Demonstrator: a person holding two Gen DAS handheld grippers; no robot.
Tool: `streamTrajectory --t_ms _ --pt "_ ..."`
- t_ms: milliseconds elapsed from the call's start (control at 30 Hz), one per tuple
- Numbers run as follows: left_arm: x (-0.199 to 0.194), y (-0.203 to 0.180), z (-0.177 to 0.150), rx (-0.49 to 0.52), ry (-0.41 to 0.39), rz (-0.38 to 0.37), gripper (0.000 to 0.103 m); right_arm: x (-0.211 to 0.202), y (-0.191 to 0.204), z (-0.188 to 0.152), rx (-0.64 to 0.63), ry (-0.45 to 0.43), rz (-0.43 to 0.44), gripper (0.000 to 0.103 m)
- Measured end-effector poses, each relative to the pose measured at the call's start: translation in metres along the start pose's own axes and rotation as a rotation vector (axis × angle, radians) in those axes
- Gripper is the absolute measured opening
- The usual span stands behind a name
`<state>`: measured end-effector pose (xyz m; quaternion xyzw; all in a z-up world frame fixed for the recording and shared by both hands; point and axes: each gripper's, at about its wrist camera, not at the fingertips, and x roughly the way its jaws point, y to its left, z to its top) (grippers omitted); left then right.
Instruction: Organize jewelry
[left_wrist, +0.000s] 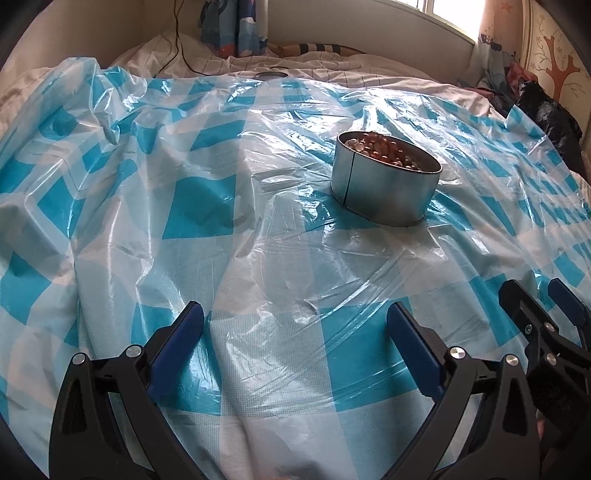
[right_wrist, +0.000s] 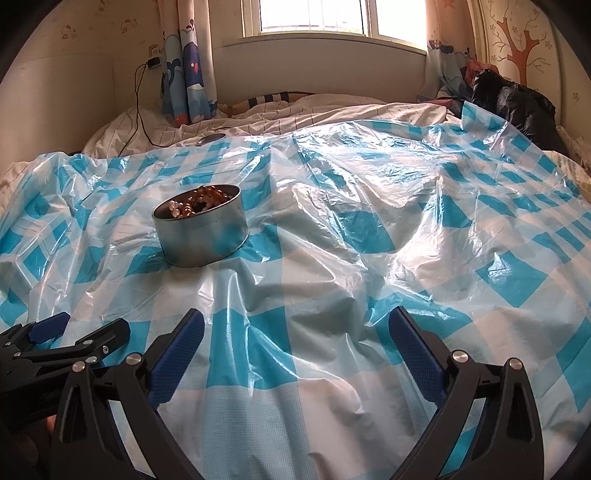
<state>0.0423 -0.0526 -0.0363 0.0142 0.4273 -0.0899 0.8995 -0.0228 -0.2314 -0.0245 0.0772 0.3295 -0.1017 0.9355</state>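
A round metal tin (left_wrist: 384, 184) (right_wrist: 201, 232) stands upright on the blue-and-white checked plastic sheet (left_wrist: 207, 206) (right_wrist: 369, 258). Amber and pearly beaded jewelry (left_wrist: 384, 147) (right_wrist: 201, 201) fills it up to the rim. My left gripper (left_wrist: 295, 317) is open, low over the sheet, well short of the tin and a little to its left, with nothing between its fingers. My right gripper (right_wrist: 295, 321) is open too, near the sheet's front, with the tin ahead to its left. In each wrist view the other gripper shows at the edge: the right one (left_wrist: 543, 295) and the left one (right_wrist: 92, 325).
The sheet covers a bed with a white quilt (right_wrist: 295, 107). A small round metal lid (left_wrist: 270, 75) (right_wrist: 212, 138) lies at the sheet's far edge. A black cable (right_wrist: 138, 107) hangs from a wall charger. A black bag (right_wrist: 517, 103) sits at the far right by the curtains.
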Motion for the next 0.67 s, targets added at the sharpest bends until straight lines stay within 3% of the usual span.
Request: streamTrajectory --t_ms 133,200,300,433,667 --pt "-0.007 0.007 0.001 -0.044 -0.050 -0.049 0.095 0.002 -0.001 0.000 0.003 0.007 0.005 0.096" --pt "-0.011 0.006 0.002 -0.029 -0.074 -0.036 0.095 0.003 0.000 0.000 0.003 0.014 0.003 0.096" --pt "-0.007 -0.002 0.000 0.021 -0.060 -0.024 0.094 0.002 -0.001 0.000 0.005 0.013 -0.001 0.096" --pt "0.003 -0.001 -0.002 0.012 0.003 -0.032 0.095 0.004 -0.002 0.000 0.000 0.014 -0.001 0.096" --pt "0.002 -0.010 -0.007 0.047 0.002 0.028 0.095 0.002 -0.002 0.000 0.003 0.013 0.001 0.096"
